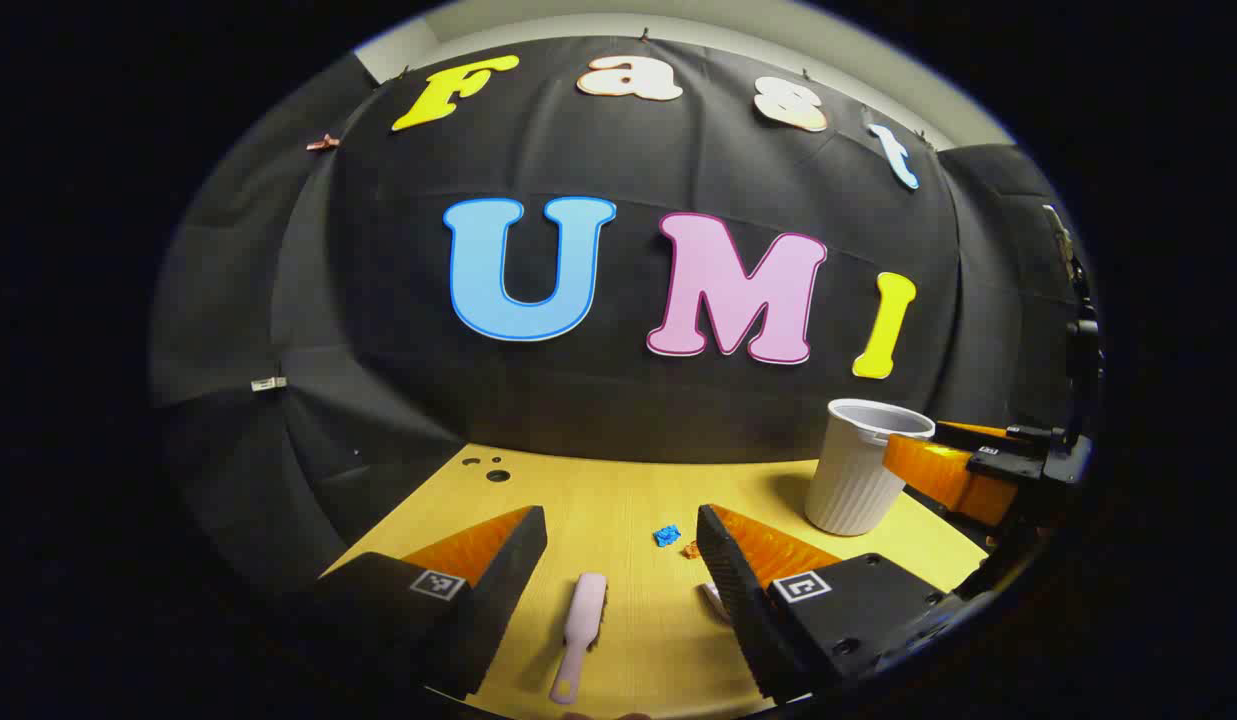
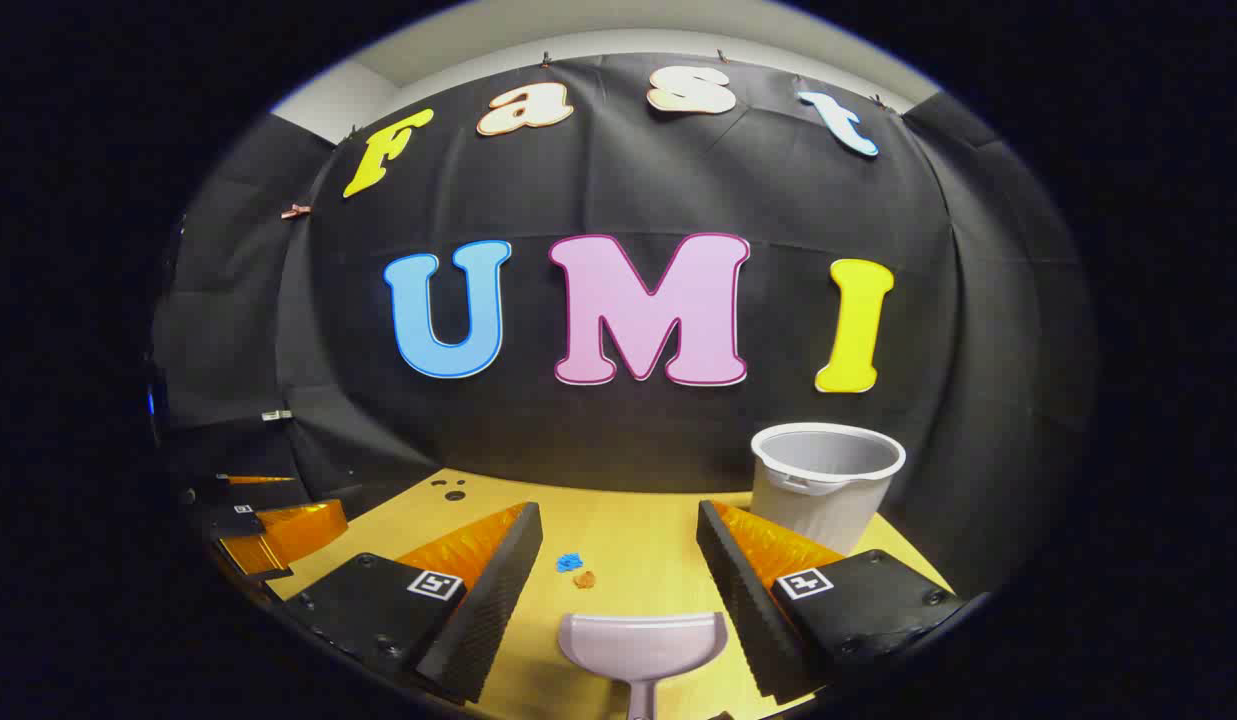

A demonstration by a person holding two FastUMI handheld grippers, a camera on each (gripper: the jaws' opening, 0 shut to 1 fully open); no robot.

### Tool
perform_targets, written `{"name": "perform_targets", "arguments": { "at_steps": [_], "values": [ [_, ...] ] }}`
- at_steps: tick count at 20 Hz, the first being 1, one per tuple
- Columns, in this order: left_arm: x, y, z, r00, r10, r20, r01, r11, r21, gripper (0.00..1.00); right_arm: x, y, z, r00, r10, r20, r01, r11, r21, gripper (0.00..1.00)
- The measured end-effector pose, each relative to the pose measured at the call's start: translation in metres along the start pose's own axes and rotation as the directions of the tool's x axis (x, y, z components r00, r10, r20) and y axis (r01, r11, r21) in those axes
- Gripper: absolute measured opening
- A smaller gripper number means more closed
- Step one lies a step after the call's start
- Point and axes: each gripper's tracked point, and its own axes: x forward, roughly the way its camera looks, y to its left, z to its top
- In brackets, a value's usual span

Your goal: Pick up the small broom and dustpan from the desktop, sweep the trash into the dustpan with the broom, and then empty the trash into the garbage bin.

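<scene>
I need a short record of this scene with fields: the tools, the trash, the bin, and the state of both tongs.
broom: pink small broom lying flat on the wooden desktop, between the left tongs' fingers, not gripped
dustpan: pale dustpan flat on the desktop, between the right tongs' fingers, not gripped
trash: blue scrap and orange scrap, close together, ahead of the dustpan
bin: white ribbed garbage bin, upright, at the far right of the desktop
left tongs: open
right tongs: open
</scene>
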Motion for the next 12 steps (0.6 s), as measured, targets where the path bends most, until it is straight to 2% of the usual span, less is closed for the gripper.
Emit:
{"name": "perform_targets", "arguments": {
  "at_steps": [4, 12],
  "values": [
    [0.011, -0.002, -0.009, 0.999, 0.006, -0.037, -0.007, 0.999, -0.031, 0.95, 0.013, -0.004, -0.005, 0.999, 0.024, -0.024, -0.025, 0.999, -0.032, 0.98],
    [0.035, 0.001, -0.022, 0.996, -0.007, -0.084, 0.005, 1.000, -0.027, 0.95, 0.026, -0.030, -0.020, 0.997, -0.010, -0.074, 0.009, 1.000, -0.014, 0.98]
  ]
}}
